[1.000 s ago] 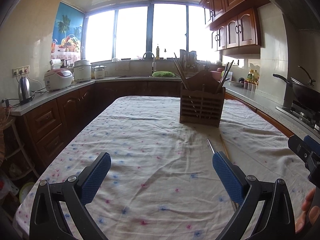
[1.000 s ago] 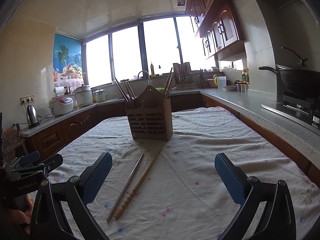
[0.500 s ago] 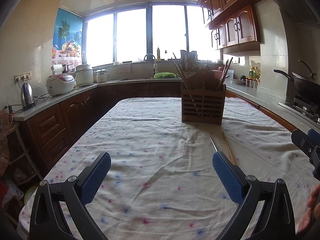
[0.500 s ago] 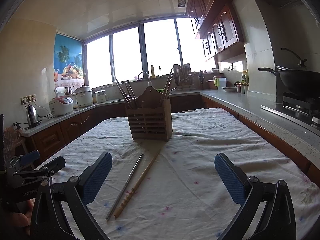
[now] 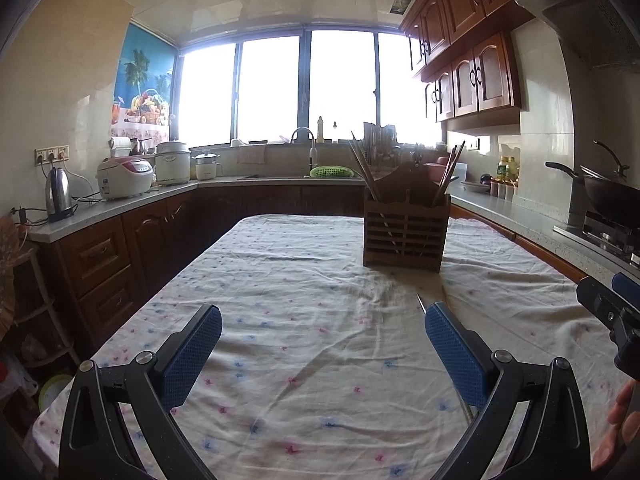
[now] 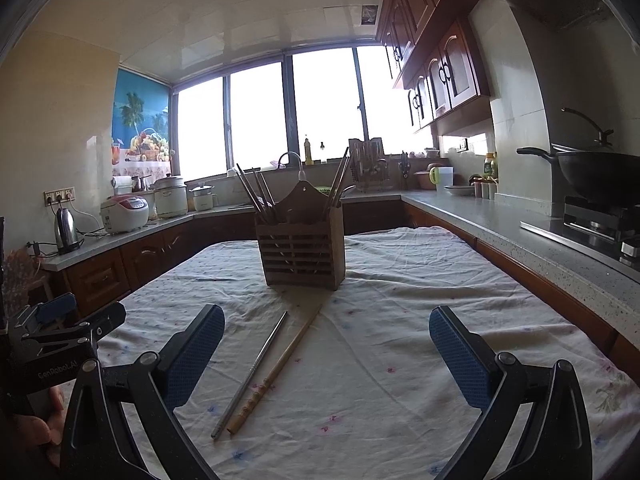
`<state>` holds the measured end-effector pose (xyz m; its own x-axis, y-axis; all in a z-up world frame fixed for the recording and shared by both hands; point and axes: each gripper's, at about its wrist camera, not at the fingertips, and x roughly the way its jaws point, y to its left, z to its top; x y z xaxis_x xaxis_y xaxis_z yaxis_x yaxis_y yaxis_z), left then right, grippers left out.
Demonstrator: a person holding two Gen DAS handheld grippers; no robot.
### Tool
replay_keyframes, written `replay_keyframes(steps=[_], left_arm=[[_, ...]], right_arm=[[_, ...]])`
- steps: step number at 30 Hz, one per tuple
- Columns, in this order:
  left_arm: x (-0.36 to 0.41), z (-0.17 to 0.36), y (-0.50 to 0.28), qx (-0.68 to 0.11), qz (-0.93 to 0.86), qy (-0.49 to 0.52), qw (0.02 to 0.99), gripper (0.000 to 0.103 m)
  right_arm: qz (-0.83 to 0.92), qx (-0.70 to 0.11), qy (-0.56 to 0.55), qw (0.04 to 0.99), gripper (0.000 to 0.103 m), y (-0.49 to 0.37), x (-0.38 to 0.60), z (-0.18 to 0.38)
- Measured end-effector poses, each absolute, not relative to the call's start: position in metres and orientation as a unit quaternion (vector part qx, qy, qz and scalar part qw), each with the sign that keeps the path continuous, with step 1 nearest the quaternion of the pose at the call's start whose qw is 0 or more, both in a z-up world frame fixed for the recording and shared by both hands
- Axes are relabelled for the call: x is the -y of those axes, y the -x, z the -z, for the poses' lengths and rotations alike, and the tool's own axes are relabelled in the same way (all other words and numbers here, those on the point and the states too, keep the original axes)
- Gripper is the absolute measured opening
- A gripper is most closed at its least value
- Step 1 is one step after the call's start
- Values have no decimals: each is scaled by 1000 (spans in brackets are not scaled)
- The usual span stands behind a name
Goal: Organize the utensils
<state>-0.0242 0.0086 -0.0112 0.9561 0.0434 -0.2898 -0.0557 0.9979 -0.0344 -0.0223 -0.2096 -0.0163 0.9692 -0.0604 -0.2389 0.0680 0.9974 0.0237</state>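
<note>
A wooden slatted utensil holder point(image 6: 301, 247) stands on the cloth-covered table point(image 6: 380, 360) with several chopsticks upright in it; it also shows in the left wrist view point(image 5: 404, 236). A metal chopstick point(image 6: 251, 376) and a wooden chopstick point(image 6: 276, 372) lie side by side on the cloth in front of it. My right gripper point(image 6: 326, 354) is open and empty above the cloth, the two chopsticks between its fingers. My left gripper point(image 5: 322, 352) is open and empty, its right finger point(image 5: 454, 356) covering most of the metal chopstick point(image 5: 421, 303).
Dark wooden cabinets with a grey counter point(image 6: 500, 220) run around the table. A wok point(image 6: 600, 176) sits on the stove at right. A kettle point(image 5: 58, 194) and rice cookers point(image 5: 125, 178) stand on the left counter. The right gripper's body point(image 5: 608, 312) shows at the left view's right edge.
Both grippers have tilted upwards slightly and stay open. The holder and chopsticks have not moved.
</note>
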Motion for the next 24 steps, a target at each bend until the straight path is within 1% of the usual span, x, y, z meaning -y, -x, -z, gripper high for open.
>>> replay_keyframes(steps=[7, 11, 15, 24], left_arm=[[-4, 20, 20, -153, -23, 13, 988, 102], [2, 20, 22, -144, -22, -2, 989, 102], [7, 20, 17, -166, -21, -15, 986, 102], [15, 12, 21, -186, -22, -25, 982, 102]], right_arm=[[51, -117, -15, 992, 103, 23, 216, 16], [53, -115, -8, 992, 103, 24, 215, 16], [60, -118, -6, 991, 103, 24, 216, 17], [60, -115, -3, 992, 103, 26, 217, 19]])
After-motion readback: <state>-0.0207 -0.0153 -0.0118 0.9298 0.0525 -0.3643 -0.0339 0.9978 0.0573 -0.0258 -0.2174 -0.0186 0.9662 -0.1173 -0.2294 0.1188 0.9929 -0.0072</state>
